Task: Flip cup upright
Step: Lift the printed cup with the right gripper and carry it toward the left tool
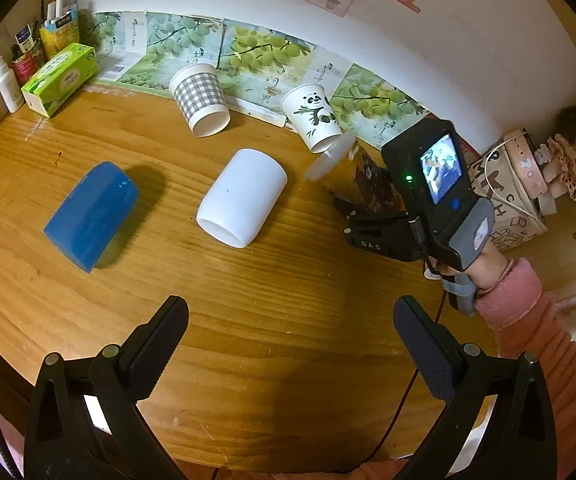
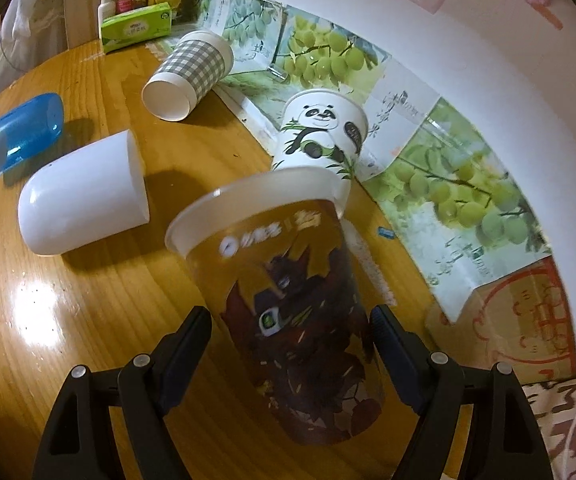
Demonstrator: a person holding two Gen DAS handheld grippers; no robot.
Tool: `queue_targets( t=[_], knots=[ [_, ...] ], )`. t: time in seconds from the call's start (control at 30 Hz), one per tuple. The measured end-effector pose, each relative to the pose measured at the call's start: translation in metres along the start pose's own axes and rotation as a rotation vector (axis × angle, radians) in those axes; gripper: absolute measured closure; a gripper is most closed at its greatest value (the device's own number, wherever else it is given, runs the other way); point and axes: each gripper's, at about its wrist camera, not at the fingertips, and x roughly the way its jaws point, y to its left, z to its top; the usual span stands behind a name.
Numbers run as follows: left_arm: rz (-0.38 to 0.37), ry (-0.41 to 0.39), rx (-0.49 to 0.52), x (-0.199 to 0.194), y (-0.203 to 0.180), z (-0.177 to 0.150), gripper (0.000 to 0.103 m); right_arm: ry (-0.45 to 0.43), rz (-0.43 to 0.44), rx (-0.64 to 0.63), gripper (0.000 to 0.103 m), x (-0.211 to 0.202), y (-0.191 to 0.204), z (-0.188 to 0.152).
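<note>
My right gripper (image 2: 290, 334) has the printed brown-and-yellow cup (image 2: 288, 308) between its fingers, which sit against its lower body on both sides; I judge them clamped on it, though the contact itself is partly blurred. The cup's long axis runs away from me and up, rim (image 2: 247, 196) leaning toward the far-left, base nearest the jaws, so it is tilted and not yet standing. From the left wrist view the cup (image 1: 352, 168) shows only as a blur beyond the right gripper's body, near the table's back edge.

My left gripper (image 1: 290, 332) hovers wide apart over bare wood at the table's (image 1: 288, 280) near edge, holding nothing, well apart from the cup.

Room is tight behind: the panda cup (image 2: 322, 132) lies just beyond the rim, possibly touching, with the grape posters (image 2: 448, 184) along the back edge. The white cup (image 2: 83, 200) lies on its side to the left, the blue cup (image 2: 21, 134) and checked cup (image 2: 189, 74) farther off. I reckon the open wood toward the near edge is where to set the base down.
</note>
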Motion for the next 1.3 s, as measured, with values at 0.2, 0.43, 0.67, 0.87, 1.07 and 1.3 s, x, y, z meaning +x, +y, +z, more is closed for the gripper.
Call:
queue_targets(
  t=[0.2,0.43,0.67,0.87,1.07,1.3],
  knots=[
    [-0.007,-0.01,-0.021,-0.007,0.007,-0.001,0.001,0.005,0.008,0.042,0.035,0.003,0.001,-0.003],
    [-0.015,-0.031,-0.022,-0.017,0.016,-0.003,0.001,0.04,0.036,0.18,0.036,-0.005,-0.001,-0.01],
    [-0.036,-0.042,0.012,-0.028,0.026,-0.01,0.001,0.067,0.072,0.348,0.036,-0.026,0.013,-0.029],
    [-0.054,-0.047,0.072,-0.046,0.039,-0.017,0.001,0.101,0.119,0.502,0.036,-0.05,0.037,-0.048],
    [-0.074,-0.034,0.131,-0.058,0.055,-0.023,0.001,0.166,0.147,0.696,0.036,-0.07,0.057,-0.068],
    [-0.099,-0.008,0.216,-0.068,0.073,-0.027,0.001,0.235,0.169,0.865,0.036,-0.09,0.096,-0.094]
  ],
)
